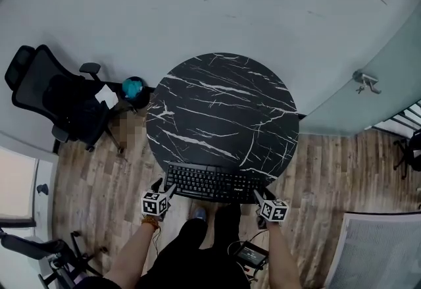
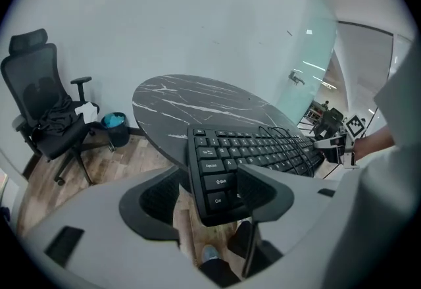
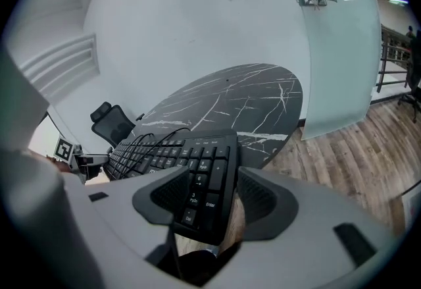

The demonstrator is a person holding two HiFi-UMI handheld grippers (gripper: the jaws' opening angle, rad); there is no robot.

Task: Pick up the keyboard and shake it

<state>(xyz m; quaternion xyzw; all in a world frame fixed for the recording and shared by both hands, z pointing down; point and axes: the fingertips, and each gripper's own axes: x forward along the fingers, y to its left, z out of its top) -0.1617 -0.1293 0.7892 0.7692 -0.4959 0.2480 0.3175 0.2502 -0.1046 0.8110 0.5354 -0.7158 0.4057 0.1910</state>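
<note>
Fingers (image 2: 154, 201) of the left gripper (image 2: 209, 181) stand spread around the left end of the black keyboard (image 2: 256, 149). One pad lies over the key face by the Shift and Ctrl keys, while floor shows in the gap between the other pad and the keyboard's edge. On the right gripper (image 3: 214, 192) the fingers (image 3: 264, 197) are likewise parted about the number-pad end. The pad at 9 o'clock overlaps the keys and the one at 3 o'clock stands clear of the edge. In the head view the keyboard (image 1: 214, 182) lies across the 6 o'clock rim of the round black marble-patterned table (image 1: 223, 103), both ends reaching past the rim. There the left gripper (image 1: 166, 187) is at the keyboard's 9 o'clock end and the right gripper (image 1: 258, 197) at its 3 o'clock end, each held out on a bare forearm. A thin black cable (image 3: 148, 136) loops over the keys. From the table, a black office chair (image 1: 56, 100) stands at 9 o'clock, and a small bin (image 1: 135, 90) with something teal inside sits near its 10 o'clock edge. A frosted glass panel (image 1: 368, 103) with a metal handle (image 1: 365, 81) stands at 3 o'clock, and the wood-plank floor (image 1: 329, 176) spreads below.
</note>
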